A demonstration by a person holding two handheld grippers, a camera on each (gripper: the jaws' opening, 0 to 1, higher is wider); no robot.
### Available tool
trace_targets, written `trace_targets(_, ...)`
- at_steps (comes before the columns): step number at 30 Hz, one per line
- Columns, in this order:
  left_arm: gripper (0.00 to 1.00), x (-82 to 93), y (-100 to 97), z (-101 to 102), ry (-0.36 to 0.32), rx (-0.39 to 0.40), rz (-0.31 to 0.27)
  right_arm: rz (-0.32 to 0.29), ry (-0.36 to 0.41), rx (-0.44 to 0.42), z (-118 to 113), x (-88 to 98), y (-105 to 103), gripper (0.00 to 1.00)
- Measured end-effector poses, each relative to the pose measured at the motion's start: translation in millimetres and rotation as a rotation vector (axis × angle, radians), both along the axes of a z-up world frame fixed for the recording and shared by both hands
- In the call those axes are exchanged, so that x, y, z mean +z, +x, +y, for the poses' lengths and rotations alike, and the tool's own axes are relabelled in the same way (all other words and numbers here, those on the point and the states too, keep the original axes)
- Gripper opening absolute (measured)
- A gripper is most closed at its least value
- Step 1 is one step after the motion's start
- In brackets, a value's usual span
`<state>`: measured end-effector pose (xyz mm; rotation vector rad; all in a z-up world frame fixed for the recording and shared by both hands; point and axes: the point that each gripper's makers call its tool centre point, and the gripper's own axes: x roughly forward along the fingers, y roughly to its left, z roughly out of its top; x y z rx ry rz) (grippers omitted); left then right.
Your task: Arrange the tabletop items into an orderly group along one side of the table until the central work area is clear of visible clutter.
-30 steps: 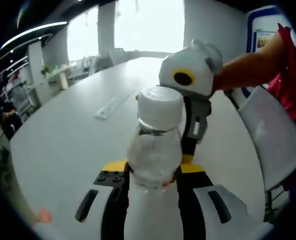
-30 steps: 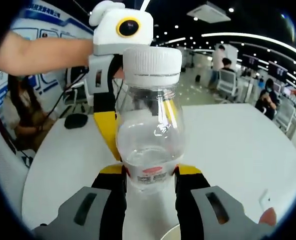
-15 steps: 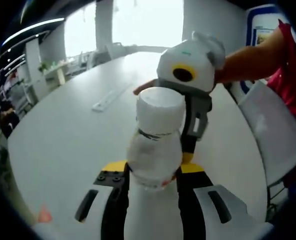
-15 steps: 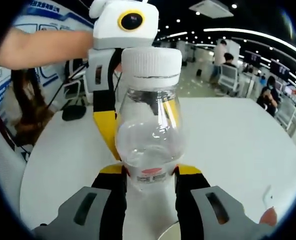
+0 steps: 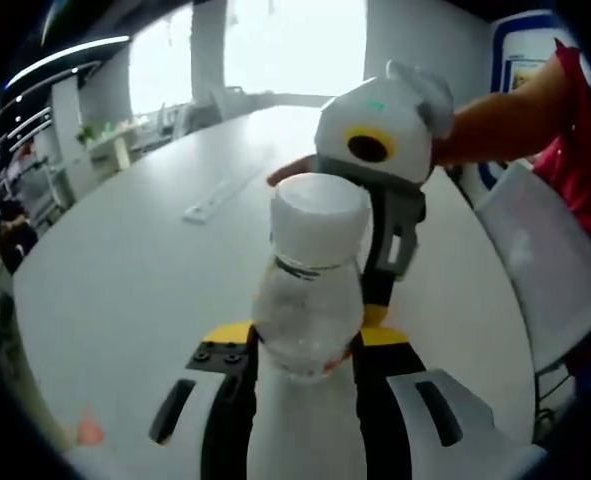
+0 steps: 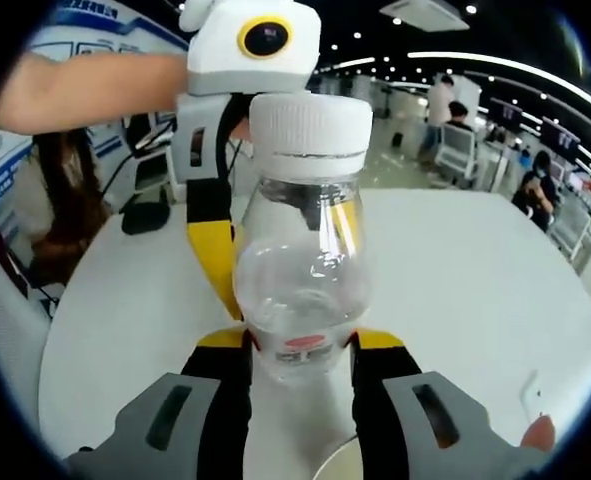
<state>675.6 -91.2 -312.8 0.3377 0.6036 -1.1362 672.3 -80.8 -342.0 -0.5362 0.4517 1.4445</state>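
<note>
A clear plastic bottle with a white cap and a red label stands upright over the white table. My left gripper is shut on its lower body, black and yellow jaws pressed to both sides. The right gripper faces it from just behind the bottle, held by a person's bare arm. In the right gripper view the same bottle sits between the jaws of my right gripper, shut on it. Behind it the left gripper hangs with one yellow jaw running down the bottle's left side.
A flat white strip lies farther along the table. A white chair stands at the table's edge. A black mouse rests at the far rim, and a pale round rim shows at the bottom. People sit in the background.
The right gripper has drawn slightly closer behind the bottle, and both views have shifted a little. The bottle stays held between both pairs of jaws.
</note>
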Motion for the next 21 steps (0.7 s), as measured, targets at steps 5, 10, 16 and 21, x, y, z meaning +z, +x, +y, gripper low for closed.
trace_targets(5,0.35,1.0,-2.7,-2,0.002,0.004,0.0,-0.012,0.008,-0.004,-2,6.7,0,0.39)
trace_targets(10,0.36,1.8,-5.2,-2,0.011,0.009,0.005,-0.024,0.016,-0.009,-3,12.5,2,0.41)
trace_targets(16,0.41,-0.9,-10.0,1,0.041,0.019,0.015,-0.028,0.016,-0.011,-4,15.3,1,0.4)
trace_targets(21,0.48,4.3,-9.8,7,0.031,0.054,0.009,-0.036,0.023,-0.016,-4,20.6,1,0.4)
